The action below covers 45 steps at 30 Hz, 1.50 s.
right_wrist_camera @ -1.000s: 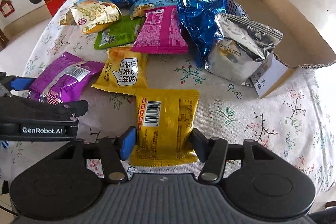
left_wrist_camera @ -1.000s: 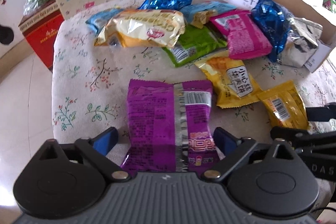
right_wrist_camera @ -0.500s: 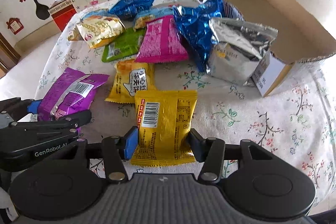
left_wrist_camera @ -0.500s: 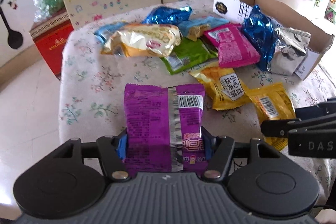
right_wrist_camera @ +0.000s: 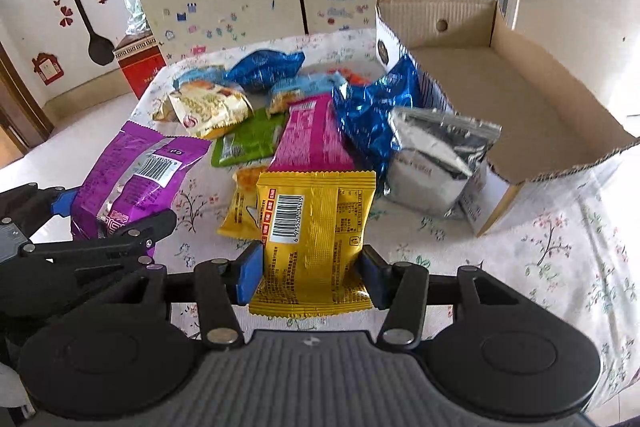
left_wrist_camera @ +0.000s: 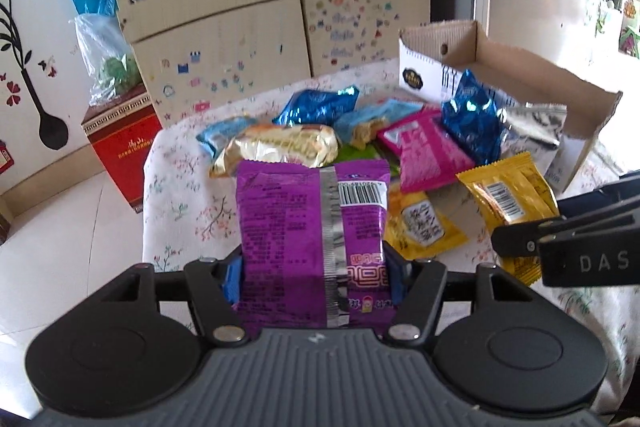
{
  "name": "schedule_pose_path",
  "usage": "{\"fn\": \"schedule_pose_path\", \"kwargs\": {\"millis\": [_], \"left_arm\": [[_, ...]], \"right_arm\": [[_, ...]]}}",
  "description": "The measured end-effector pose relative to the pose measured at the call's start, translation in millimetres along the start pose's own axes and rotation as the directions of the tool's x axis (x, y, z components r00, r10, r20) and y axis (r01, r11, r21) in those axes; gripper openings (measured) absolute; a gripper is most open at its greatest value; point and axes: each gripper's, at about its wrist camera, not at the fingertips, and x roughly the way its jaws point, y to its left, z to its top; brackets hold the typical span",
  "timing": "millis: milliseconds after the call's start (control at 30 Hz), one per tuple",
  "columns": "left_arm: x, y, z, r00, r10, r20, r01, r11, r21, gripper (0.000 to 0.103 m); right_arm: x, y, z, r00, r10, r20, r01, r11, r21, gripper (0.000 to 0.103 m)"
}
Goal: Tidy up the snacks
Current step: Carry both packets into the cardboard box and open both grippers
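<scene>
A: What has each tool got?

B: The left gripper (left_wrist_camera: pixel 314 273) is clenched on the purple pack (left_wrist_camera: pixel 312 227), pads pressing both side edges near its bottom. Its jaws have just been closing, with the pack between them. The right gripper (right_wrist_camera: pixel 312 277) is clamped on the yellow pack (right_wrist_camera: pixel 316 231) the same way, low down, barcode facing the camera.

A: Why grip so low?

B: My guess: the top end stays free, so each pack can go into the box nose first.

A: Where's the box?

B: In the right wrist view the box (right_wrist_camera: pixel 560 163) sits at about 2 o'clock from the yellow pack, open and with nothing showing on its floor. A silver bag (right_wrist_camera: pixel 436 163) and a blue bag (right_wrist_camera: pixel 372 115) lean on its near wall.

A: And the rest?

B: On the cloth (right_wrist_camera: pixel 540 267), at 11 to 12 o'clock: a pink pack (right_wrist_camera: pixel 312 139), a green one (right_wrist_camera: pixel 248 143), others behind. Both held packs look lifted clear, so carrying to the box seems next.
</scene>
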Motion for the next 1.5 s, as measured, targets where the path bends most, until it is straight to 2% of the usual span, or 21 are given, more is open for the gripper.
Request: {"fn": "schedule_pose_path", "kwargs": {"millis": [433,667,800,1100,1333,1500], "left_arm": [[-9,-14,28,0.995,-0.074,0.071,0.072,0.997,0.022,0.064],[-9,-21,60,0.986,-0.108,0.129,0.101,0.993,0.060,0.064],[-6,-29,80,0.979,-0.137,0.154,0.126,0.989,0.081,0.064],[15,-54,118,0.956,-0.240,0.169,0.228,0.970,0.087,0.063],[41,-84,144,0.937,-0.308,0.167,0.292,0.950,0.114,0.064],[60,-103,160,0.921,-0.358,0.156,0.342,0.932,0.118,0.064]], "right_arm": [[-34,-14,26,0.993,-0.026,0.117,0.035,0.996,-0.081,0.058],[-54,-44,55,0.975,-0.068,0.209,0.079,0.996,-0.042,0.058],[-58,-67,71,0.964,-0.121,0.238,0.127,0.992,-0.011,0.058],[-49,-116,91,0.954,-0.209,0.216,0.189,0.976,0.106,0.058],[-36,-140,98,0.970,-0.189,0.153,0.156,0.966,0.205,0.058],[-32,-150,102,0.968,-0.215,0.129,0.174,0.947,0.272,0.058]]}}
